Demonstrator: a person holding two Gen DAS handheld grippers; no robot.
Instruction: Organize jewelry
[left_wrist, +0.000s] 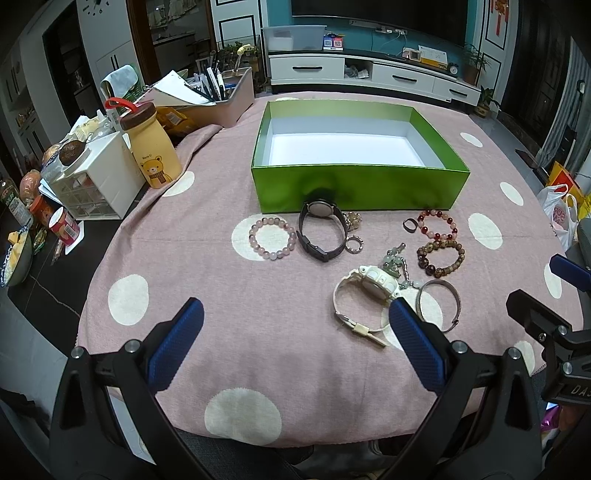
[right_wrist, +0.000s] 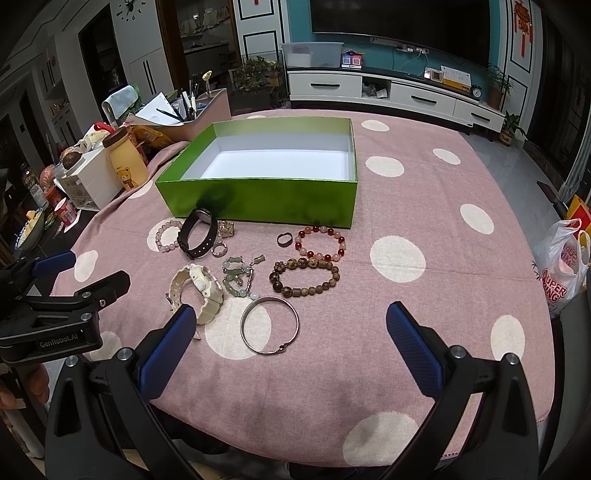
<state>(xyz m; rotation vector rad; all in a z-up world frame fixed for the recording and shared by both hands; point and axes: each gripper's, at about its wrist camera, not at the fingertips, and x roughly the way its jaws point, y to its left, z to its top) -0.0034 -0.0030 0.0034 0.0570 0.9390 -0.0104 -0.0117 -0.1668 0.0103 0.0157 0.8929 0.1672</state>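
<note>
An empty green box (left_wrist: 354, 188) (right_wrist: 258, 199) stands on the pink dotted tablecloth. Before it lie a pink bead bracelet (left_wrist: 272, 238) (right_wrist: 164, 234), a black watch (left_wrist: 321, 230) (right_wrist: 197, 232), a white watch (left_wrist: 365, 291) (right_wrist: 197, 288), a silver bangle (left_wrist: 439, 301) (right_wrist: 269, 325), a red bead bracelet (left_wrist: 437, 223) (right_wrist: 320, 243), a brown bead bracelet (left_wrist: 441, 256) (right_wrist: 306, 277), a jade piece (right_wrist: 238, 277) and small rings. My left gripper (left_wrist: 295, 343) is open and empty at the near edge, its right finger over the white watch's strap. My right gripper (right_wrist: 290, 347) is open and empty, just short of the bangle.
At the left stand a yellow bear bottle (left_wrist: 155, 147), a white drawer unit (left_wrist: 96, 184), a pen bin (left_wrist: 225, 99) and food clutter. A plastic bag (right_wrist: 565, 266) sits off the table's right edge. Each gripper shows at the other view's side.
</note>
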